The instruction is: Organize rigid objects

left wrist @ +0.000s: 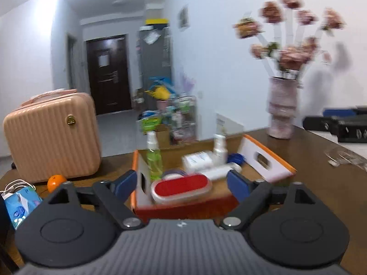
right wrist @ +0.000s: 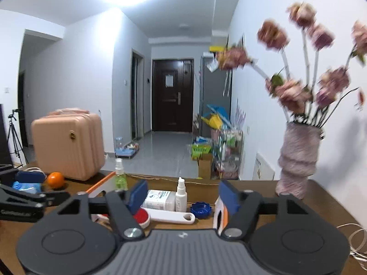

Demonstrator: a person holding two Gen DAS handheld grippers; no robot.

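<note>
Orange-edged cardboard box point(left wrist: 263, 160) on the brown table point(left wrist: 321, 183), filled.
Inside: green spray bottle point(left wrist: 154, 158), white spray bottle point(left wrist: 219, 147), red-topped brush point(left wrist: 181, 189), blue cap point(right wrist: 201, 209). My left jaws and right jaws stand wide, holding nothing.

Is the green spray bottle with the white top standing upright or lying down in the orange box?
Upright. The green spray bottle stands by the left wall of the orange-rimmed box, white nozzle on top, above the items lying flat.
</note>
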